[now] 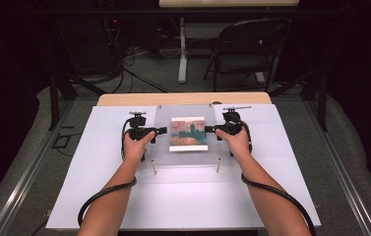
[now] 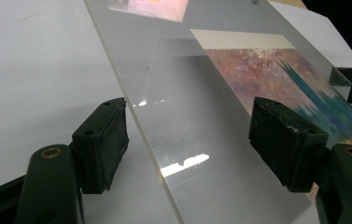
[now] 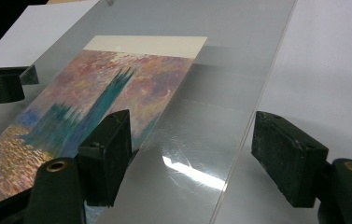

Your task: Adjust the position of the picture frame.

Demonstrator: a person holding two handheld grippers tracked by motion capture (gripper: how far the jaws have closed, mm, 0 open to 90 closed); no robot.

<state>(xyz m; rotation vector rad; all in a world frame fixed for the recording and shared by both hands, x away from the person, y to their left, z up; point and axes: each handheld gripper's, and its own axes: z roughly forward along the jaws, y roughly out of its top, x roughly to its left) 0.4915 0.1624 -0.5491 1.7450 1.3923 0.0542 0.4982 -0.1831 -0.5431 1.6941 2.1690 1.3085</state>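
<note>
A clear acrylic sheet (image 1: 188,158) lies over a colourful painting print (image 1: 188,133) on the white board (image 1: 99,187). My left gripper (image 1: 162,130) is at the sheet's left edge and my right gripper (image 1: 208,129) at its right edge, each pointing inward at the print. In the left gripper view the left gripper (image 2: 192,140) stands open, with the sheet (image 2: 187,107) and its edge running between the wide-apart pads, neither pressing on it. In the right gripper view the right gripper (image 3: 192,144) is likewise open astride the sheet's edge (image 3: 220,93), the print (image 3: 117,88) beyond.
Two small metal pins (image 1: 153,167) (image 1: 218,164) stand at the sheet's near corners. The white board covers a wooden table (image 1: 183,98). A folding chair (image 1: 247,49) and cables sit on the floor beyond. Each gripper trails a black cable (image 1: 99,196).
</note>
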